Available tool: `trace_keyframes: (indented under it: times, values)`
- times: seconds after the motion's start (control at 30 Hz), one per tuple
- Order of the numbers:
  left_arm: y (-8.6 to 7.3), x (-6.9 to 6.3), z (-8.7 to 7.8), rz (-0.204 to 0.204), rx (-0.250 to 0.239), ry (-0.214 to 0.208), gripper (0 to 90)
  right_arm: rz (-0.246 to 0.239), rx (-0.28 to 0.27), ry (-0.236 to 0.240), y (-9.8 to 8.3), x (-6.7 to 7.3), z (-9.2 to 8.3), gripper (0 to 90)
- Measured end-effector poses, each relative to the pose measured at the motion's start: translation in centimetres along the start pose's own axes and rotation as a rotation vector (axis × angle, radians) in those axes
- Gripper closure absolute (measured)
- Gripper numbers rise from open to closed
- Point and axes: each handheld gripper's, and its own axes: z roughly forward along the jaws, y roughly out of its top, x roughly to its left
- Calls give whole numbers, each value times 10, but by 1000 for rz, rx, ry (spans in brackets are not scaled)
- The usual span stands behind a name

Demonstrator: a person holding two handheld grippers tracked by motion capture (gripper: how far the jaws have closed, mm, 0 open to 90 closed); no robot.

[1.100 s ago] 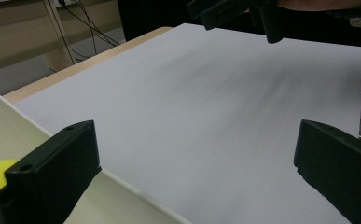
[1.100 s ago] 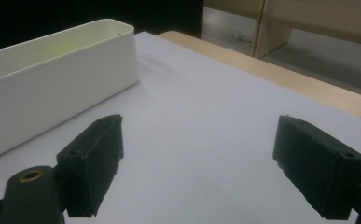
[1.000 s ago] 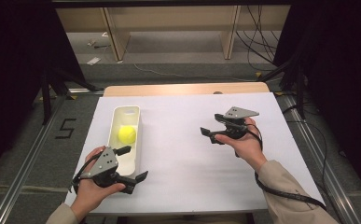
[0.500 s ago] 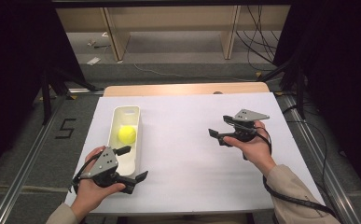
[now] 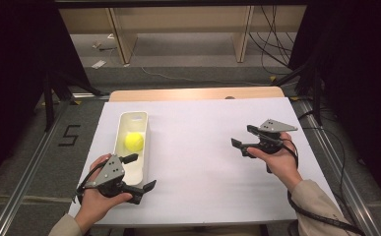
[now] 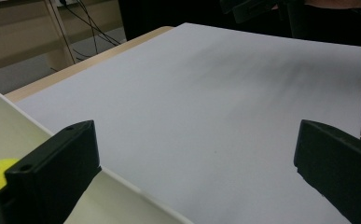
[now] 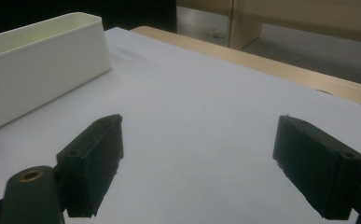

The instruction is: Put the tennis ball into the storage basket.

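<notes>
Right gripper [image 7: 199, 172] jaws apart, white tray [image 7: 38, 65] perhaps empty

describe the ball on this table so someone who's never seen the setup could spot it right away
Start at the table's white sheet and find the long white tray along its left side. The yellow-green ball lies inside, around the middle of the tray's length. It is the one bright, round thing there; the two claws are black and grey.

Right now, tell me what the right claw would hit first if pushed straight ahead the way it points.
Probably the white tray holding the yellow ball. The right claw points across bare white table cover toward it, jaws open; depth is hard to judge.
</notes>
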Motion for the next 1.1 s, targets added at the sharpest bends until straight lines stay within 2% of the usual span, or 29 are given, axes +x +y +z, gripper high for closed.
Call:
trace_keyframes:
  times: [0.73, 1.1]
  values:
    - [0, 0, 0, 0, 0, 2, 0, 39, 0, -46, -19, -11, -27, 170]
    - [0, 0, 0, -3, 0, -1, 0, 38, -12, -44, -24, -10, -27, 169]
